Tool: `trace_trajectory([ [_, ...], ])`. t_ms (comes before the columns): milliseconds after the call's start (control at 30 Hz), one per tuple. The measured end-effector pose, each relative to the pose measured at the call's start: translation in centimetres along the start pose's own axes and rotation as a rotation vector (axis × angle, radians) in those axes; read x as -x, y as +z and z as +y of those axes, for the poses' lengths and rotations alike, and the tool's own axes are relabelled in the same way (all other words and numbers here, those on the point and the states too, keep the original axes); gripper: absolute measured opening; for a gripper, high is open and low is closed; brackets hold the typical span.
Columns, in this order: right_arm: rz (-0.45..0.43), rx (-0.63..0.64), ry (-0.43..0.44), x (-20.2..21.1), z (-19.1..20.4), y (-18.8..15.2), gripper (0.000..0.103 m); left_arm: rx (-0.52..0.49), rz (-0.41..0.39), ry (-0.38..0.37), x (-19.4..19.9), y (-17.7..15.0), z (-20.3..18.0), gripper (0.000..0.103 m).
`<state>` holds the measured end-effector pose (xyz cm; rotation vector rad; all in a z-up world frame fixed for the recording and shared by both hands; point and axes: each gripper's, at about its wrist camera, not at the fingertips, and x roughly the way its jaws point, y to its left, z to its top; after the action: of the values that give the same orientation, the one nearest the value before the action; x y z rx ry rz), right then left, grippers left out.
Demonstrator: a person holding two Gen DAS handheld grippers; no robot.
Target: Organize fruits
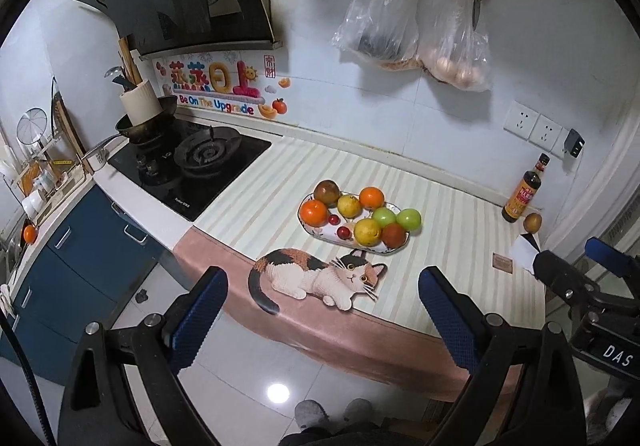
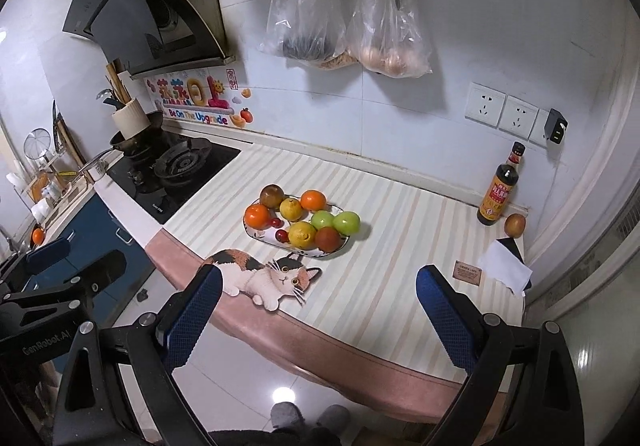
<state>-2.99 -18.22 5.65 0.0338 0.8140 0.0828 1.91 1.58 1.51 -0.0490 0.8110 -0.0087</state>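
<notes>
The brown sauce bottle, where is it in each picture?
Left wrist view: the sauce bottle stands far right, against the wall below the sockets.
Right wrist view: the sauce bottle stands right of centre, below the sockets.
Shared landmark: the small brown fruit just right of it.

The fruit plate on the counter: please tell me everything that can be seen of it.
The fruit plate is a shallow oval dish, white with a dark rim and small painted marks, apparently ceramic. It lies flat on the striped mat, just behind the cat picture. It holds two oranges, two yellow fruits, a brownish one, a reddish one, a green one and two small red ones. A second green fruit sits at its right edge; whether on the rim or the mat is unclear. Neither tongs touch it.
</notes>
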Motion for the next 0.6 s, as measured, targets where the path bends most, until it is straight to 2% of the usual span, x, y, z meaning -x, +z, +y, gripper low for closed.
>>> trace_trajectory([
  [200, 0.019, -0.008, -0.003, -0.7, -0.4, 0.0, 0.100, 0.004, -0.007, 0.010, -0.8, 0.4, 0.1, 0.098],
  [600, 0.095, -0.038, -0.020, -7.5, -1.7, 1.8, 0.100, 0.030, 0.041, 0.030, -5.3, 2.1, 0.7, 0.098],
])
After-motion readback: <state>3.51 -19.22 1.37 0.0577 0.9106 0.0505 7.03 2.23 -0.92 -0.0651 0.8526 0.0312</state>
